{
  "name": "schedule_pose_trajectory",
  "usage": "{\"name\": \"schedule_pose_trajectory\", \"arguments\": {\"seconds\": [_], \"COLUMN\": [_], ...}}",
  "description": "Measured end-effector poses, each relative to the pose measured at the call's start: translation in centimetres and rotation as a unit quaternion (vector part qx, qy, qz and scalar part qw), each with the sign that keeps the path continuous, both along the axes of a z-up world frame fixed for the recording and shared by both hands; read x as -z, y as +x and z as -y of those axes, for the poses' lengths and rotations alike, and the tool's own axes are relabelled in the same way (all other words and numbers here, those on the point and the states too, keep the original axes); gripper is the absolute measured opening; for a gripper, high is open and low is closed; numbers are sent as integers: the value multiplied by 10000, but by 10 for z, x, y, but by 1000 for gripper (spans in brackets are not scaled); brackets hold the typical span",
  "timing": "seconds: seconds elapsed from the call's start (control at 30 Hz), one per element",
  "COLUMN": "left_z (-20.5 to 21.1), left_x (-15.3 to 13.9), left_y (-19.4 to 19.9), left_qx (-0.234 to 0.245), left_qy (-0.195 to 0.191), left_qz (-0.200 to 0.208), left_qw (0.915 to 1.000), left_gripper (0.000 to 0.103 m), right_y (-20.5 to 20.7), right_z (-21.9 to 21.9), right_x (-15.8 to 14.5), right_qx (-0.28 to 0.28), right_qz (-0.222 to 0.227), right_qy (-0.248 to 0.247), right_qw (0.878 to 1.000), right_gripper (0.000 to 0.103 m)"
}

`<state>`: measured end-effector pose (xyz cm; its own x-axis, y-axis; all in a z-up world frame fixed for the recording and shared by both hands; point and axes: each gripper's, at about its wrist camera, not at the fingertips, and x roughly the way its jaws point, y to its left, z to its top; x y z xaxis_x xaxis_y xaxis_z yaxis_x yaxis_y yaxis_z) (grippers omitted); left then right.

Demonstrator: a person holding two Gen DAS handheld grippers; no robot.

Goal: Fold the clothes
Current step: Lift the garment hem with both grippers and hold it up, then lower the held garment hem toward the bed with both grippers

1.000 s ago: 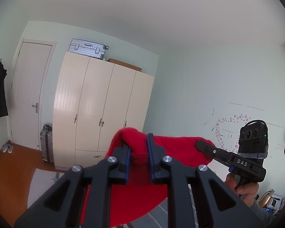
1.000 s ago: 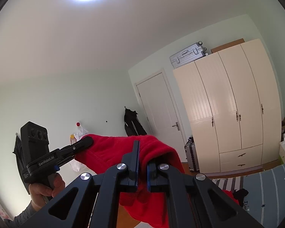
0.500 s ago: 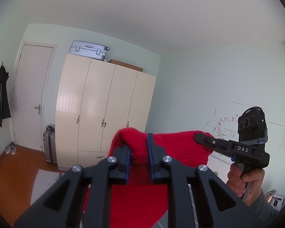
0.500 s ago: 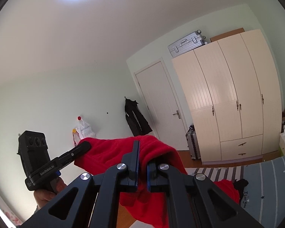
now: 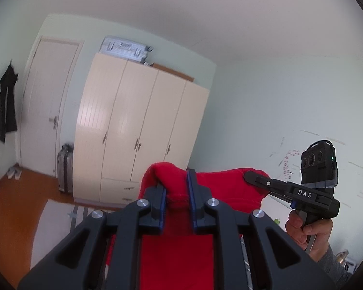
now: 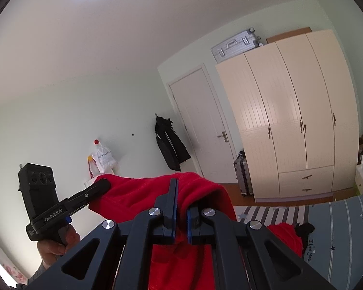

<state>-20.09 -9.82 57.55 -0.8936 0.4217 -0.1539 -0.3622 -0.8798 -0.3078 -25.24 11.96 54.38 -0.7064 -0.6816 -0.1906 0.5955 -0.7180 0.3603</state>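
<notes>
**Red garment held aloft between two grippers**

The left gripper (image 5: 176, 188) has its jaws pinching a bunched edge of the soft red fleece garment (image 5: 176, 253), a thick fold wedged between the blue-lined pads. The right gripper (image 6: 180, 207) has its jaws pressed nearly together on a thinner fold of the same cloth. The garment spans from one gripper to the other, its top edge taut and level, the rest hanging down below both.

In the left wrist view the right gripper sits at 3 o'clock, gripped by a hand (image 5: 307, 229) in a grey sleeve. In the right wrist view the left gripper is at 9 o'clock. A cream four-door wardrobe (image 6: 290, 116) stands at 2 o'clock, a silver suitcase (image 6: 237, 44) on top. A grey-blue striped bed (image 6: 338, 222) lies at 4 o'clock, with more red cloth on it.
</notes>
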Motion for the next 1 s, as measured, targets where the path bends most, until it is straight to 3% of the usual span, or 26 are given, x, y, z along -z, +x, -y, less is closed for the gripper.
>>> {"name": "schedule_pose_trajectory", "arguments": {"seconds": [0.3,0.43,0.6,0.7,0.8,0.9,1.0], "left_z": [46,65,77,83,87,84,79], "left_x": [76,75,47,36,42,77,140], "left_y": [-105,-124,-83,-45,-2,45,89], "left_qx": [-621,-832,-928,-882,-768,-646,-512], "left_qy": [276,464,298,226,168,-32,-18], "left_qz": [538,416,-172,-415,-516,-408,112], "left_qw": [9962,9946,9951,9950,9956,9971,9986], "left_gripper": [13,13,13,13,13,13,13], "right_y": [-114,-157,-151,-122,-87,-42,5], "right_z": [32,50,65,69,70,68,67], "right_x": [69,74,45,31,31,52,109], "right_qx": [-51,-156,-417,-657,-891,-1117,-1316], "right_qz": [496,502,49,-232,-383,-368,-41], "right_qy": [43,-38,-173,-247,-237,-89,352], "right_qw": [9987,9986,9990,9973,9950,9930,9907], "right_gripper": [5,5,5,5,5,5,5]}}
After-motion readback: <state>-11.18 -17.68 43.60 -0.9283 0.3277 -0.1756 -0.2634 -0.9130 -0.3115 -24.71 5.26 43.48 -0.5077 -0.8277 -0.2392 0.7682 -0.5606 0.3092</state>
